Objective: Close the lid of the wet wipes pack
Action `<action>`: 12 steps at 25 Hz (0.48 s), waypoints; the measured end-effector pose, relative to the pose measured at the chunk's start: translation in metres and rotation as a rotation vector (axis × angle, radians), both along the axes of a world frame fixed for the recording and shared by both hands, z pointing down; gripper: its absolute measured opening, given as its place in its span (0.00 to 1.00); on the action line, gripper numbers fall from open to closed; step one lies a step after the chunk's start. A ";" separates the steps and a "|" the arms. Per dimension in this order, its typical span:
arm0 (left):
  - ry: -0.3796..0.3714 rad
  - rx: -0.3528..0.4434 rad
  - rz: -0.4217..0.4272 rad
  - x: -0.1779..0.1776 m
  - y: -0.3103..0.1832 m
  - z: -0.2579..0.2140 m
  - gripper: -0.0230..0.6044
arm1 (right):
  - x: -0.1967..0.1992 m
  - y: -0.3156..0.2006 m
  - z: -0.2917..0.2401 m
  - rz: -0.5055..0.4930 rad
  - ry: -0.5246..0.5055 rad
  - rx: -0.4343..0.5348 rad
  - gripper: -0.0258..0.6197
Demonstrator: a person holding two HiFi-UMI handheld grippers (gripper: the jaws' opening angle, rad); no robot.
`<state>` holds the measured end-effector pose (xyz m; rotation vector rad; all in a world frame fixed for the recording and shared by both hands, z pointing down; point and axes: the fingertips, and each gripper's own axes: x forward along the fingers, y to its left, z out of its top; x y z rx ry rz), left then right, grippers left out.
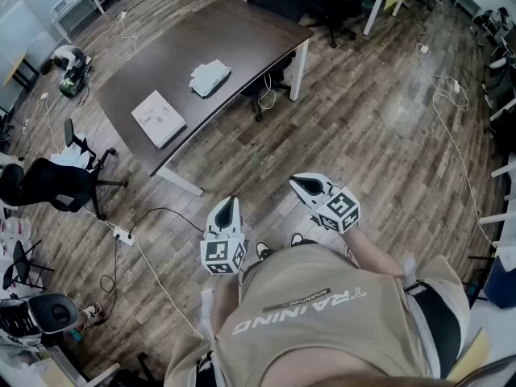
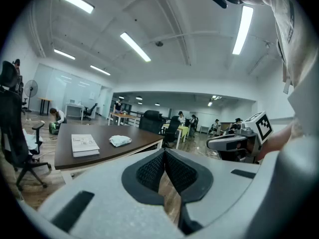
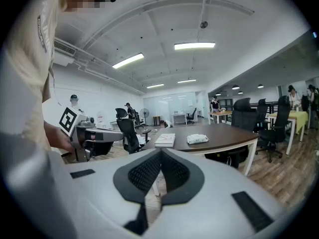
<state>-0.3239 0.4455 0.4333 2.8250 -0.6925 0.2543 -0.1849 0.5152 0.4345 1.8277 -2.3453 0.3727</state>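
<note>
left claw: pads pressed together, nothing between them; held low, close to the person's torso.
right claw: also closed on nothing, just beside the left claw.
wet wipes pack: lies on the dark tabletop, well ahead of both claws, untouched.
lid: too small to tell whether it is up or down.
white booklet: same tabletop, on the pack's near-left, also far ahead of the claws.
handling (judged): light, soft film pack; squashy, likely to slide when pushed; flap probably stiffer plastic.
hold (judged): pin the pack body near an edge with one claw, press the flap flat with the other's closed tips.
</note>
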 end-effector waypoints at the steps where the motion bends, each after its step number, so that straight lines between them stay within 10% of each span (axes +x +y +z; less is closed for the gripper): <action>1: 0.002 -0.003 0.004 -0.003 -0.005 0.001 0.04 | -0.004 -0.004 0.001 0.001 -0.011 -0.002 0.06; 12: -0.017 -0.059 0.074 -0.014 -0.056 0.022 0.04 | -0.033 -0.041 0.006 0.035 0.041 -0.007 0.06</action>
